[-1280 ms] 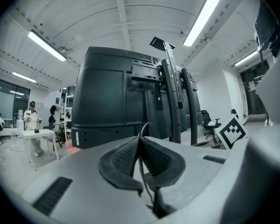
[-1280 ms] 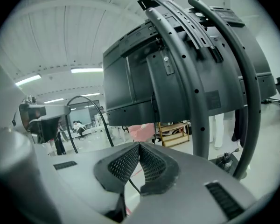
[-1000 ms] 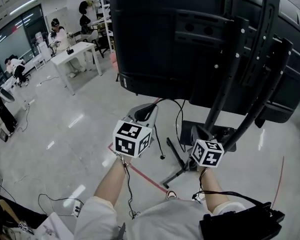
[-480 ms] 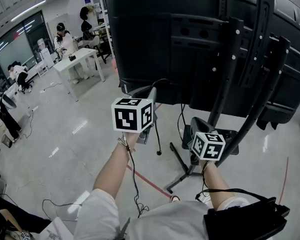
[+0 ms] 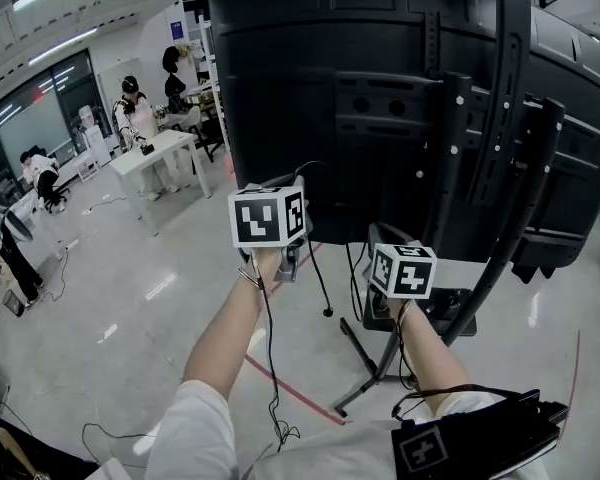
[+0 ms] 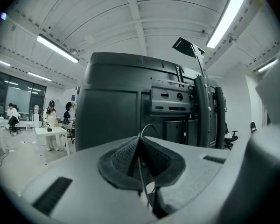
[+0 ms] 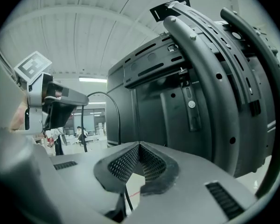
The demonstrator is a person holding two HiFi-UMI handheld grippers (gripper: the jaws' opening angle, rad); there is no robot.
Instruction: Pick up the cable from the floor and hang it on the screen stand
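Observation:
A thin black cable (image 5: 320,268) arcs out of my left gripper (image 5: 285,182) and hangs in loops toward the floor. In the left gripper view that gripper (image 6: 139,141) is shut on the cable (image 6: 142,171), close to the back of the big black screen (image 5: 380,98). My right gripper (image 5: 392,236) is lower and to the right, beside the screen stand's curved poles (image 5: 495,168). The right gripper view shows this gripper (image 7: 139,147) shut, with the cable (image 7: 127,200) caught low between its pads. The left gripper (image 7: 51,104) and the cable's arc (image 7: 107,97) also appear there.
The stand's legs (image 5: 365,373) spread over the glossy floor, crossed by a red tape line (image 5: 290,388). A white table (image 5: 160,153) with a person beside it stands at the far left. A loose wire (image 5: 110,433) lies on the floor at lower left.
Both grippers have risen from near the stand's base to the level of the screen's lower edge and closer to its back. The cable has come up with them.

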